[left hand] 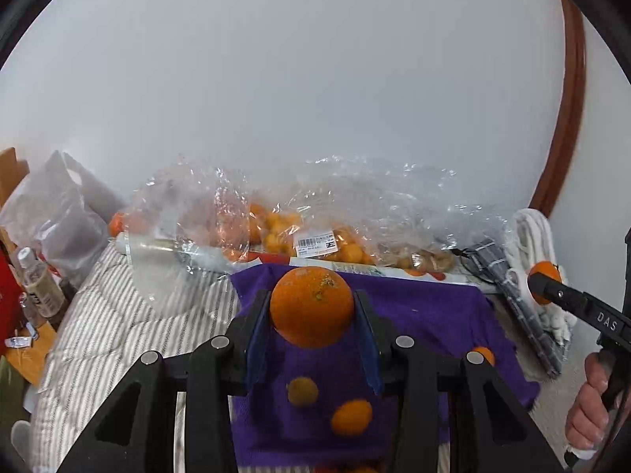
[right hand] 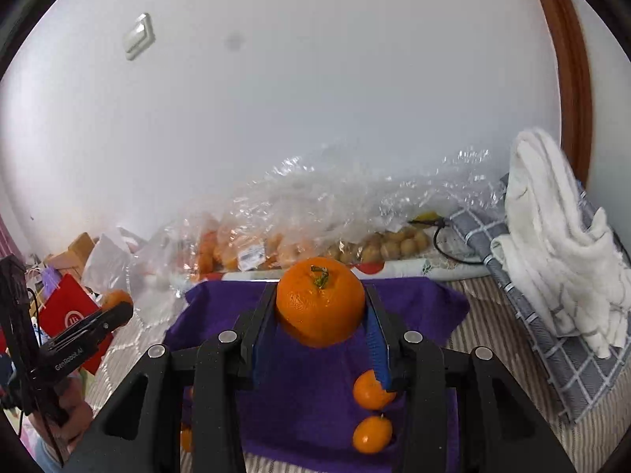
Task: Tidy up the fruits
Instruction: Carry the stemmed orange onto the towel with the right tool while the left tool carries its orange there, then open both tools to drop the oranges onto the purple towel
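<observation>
My left gripper (left hand: 312, 307) is shut on an orange (left hand: 311, 305) and holds it above a purple cloth (left hand: 426, 315). My right gripper (right hand: 320, 307) is shut on an orange with a green stem (right hand: 320, 305) above the same cloth (right hand: 414, 299). Small oranges lie on the cloth: two in the left wrist view (left hand: 351, 416) (left hand: 302, 391) and two in the right wrist view (right hand: 370, 392) (right hand: 372, 434). The right gripper with its orange also shows at the right of the left wrist view (left hand: 546, 282). The left gripper shows at the left of the right wrist view (right hand: 114, 307).
Clear plastic bags of oranges (left hand: 276, 228) and brownish fruit (right hand: 386, 246) lie behind the cloth against the white wall. A striped bedcover (left hand: 110, 323) lies under it. A white towel (right hand: 552, 244) on grey checked fabric (right hand: 568, 362) is at the right. Bottles (left hand: 37, 280) and a red bag (right hand: 71, 315) stand at the left.
</observation>
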A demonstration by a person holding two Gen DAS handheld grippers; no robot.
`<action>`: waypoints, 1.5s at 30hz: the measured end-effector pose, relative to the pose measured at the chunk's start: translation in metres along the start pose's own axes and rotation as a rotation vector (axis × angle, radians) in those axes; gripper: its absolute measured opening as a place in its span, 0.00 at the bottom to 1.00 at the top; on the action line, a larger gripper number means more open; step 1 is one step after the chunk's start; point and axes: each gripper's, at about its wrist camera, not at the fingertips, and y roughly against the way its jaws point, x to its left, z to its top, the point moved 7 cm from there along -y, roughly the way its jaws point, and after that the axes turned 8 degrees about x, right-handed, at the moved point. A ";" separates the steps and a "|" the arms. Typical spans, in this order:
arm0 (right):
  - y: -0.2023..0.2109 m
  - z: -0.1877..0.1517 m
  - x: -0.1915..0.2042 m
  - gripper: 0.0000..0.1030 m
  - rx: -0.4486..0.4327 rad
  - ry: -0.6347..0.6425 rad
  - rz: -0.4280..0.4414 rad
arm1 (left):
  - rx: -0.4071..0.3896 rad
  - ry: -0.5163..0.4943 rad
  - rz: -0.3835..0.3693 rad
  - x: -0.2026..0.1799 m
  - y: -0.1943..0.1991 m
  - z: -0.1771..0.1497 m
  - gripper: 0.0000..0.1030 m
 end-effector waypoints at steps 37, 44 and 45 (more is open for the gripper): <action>-0.102 -0.063 -0.045 0.41 0.268 0.015 -0.115 | 0.151 -0.006 -0.039 0.013 -0.083 -0.043 0.38; -0.095 -0.062 -0.043 0.48 0.257 0.013 -0.116 | 0.140 -0.014 -0.048 0.010 -0.080 -0.046 0.38; -0.092 -0.062 -0.040 0.49 0.252 0.023 -0.117 | 0.132 -0.013 -0.051 0.010 -0.078 -0.046 0.38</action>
